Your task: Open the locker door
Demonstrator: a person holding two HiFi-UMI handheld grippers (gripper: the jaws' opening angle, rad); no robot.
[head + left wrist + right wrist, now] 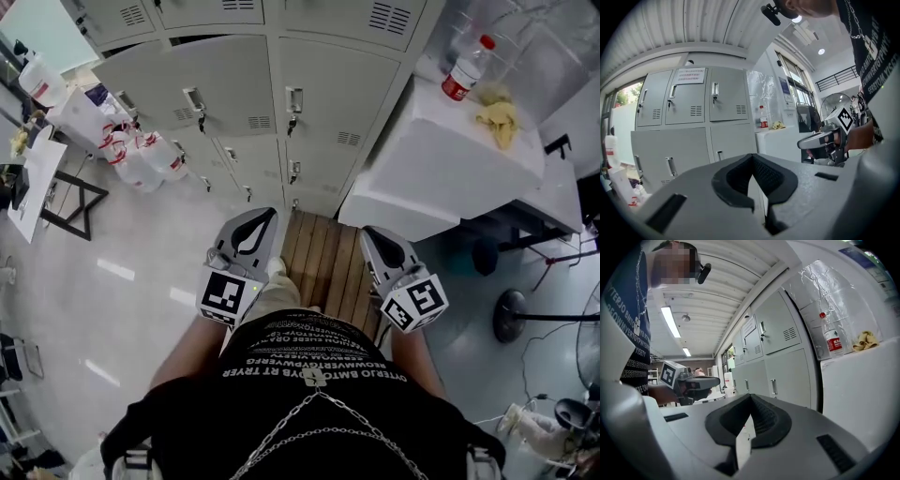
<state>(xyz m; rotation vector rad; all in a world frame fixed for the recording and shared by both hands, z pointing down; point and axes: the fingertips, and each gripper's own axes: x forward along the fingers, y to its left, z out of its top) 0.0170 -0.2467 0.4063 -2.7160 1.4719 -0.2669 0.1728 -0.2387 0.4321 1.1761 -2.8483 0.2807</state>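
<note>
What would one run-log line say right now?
locker doors: closed | left hand-held gripper: shut, empty | right hand-held gripper: shut, empty | contact: none

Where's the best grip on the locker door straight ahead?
The upright handle at the door's left edge. Come straight from the front, jaws either side: it is a narrow vertical bar. Mind the key hanging below it.

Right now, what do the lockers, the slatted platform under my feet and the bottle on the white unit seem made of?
Lockers: likely painted sheet steel, pale grey with a satin finish; the pressed vent louvres and thin flat doors suggest it.
Platform: wood, brown and unpainted; parallel slats with gaps.
Bottle: probably clear plastic; see-through body, red cap and label.
</note>
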